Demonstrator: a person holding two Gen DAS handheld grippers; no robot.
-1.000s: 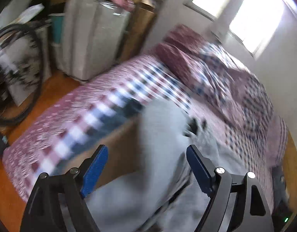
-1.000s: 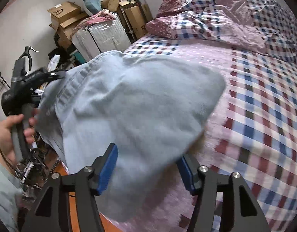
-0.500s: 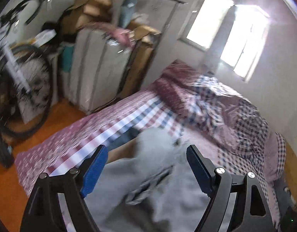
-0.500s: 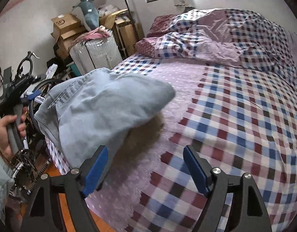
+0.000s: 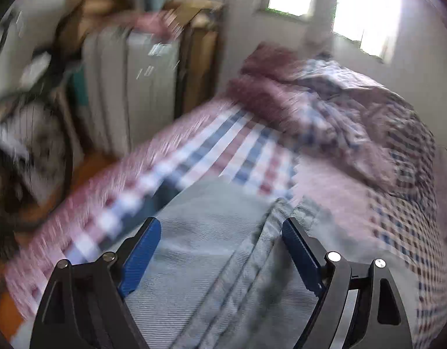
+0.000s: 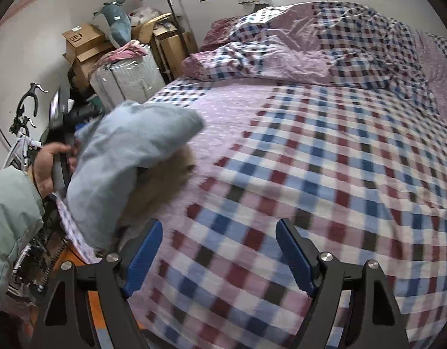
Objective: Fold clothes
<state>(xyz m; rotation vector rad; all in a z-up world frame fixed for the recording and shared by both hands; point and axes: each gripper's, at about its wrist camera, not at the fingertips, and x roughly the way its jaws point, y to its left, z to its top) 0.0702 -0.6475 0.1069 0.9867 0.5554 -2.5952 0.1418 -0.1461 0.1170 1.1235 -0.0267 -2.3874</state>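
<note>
Both claws gape, gripping nothing: left claw over bunched jeans; right claw above the bed. Folding looks unfinished.

The left wrist view is smeared by motion: the bicycle wheel, the wrapped grey bundle and the boxes stacked behind it are soft streaks, and the checks on the bedsheet run into stripes. The light denim garment passes under the left gripper and out at the bottom edge, so its lower part cannot be seen; its fingers stand apart, and whether they touch the cloth is unclear. In the right wrist view the garment covers most of the hand and whatever that hand grips, probably the other gripper's handle. A tan, blurred mass under the garment cannot be identified. The sleeve is cut by the left edge.
</note>
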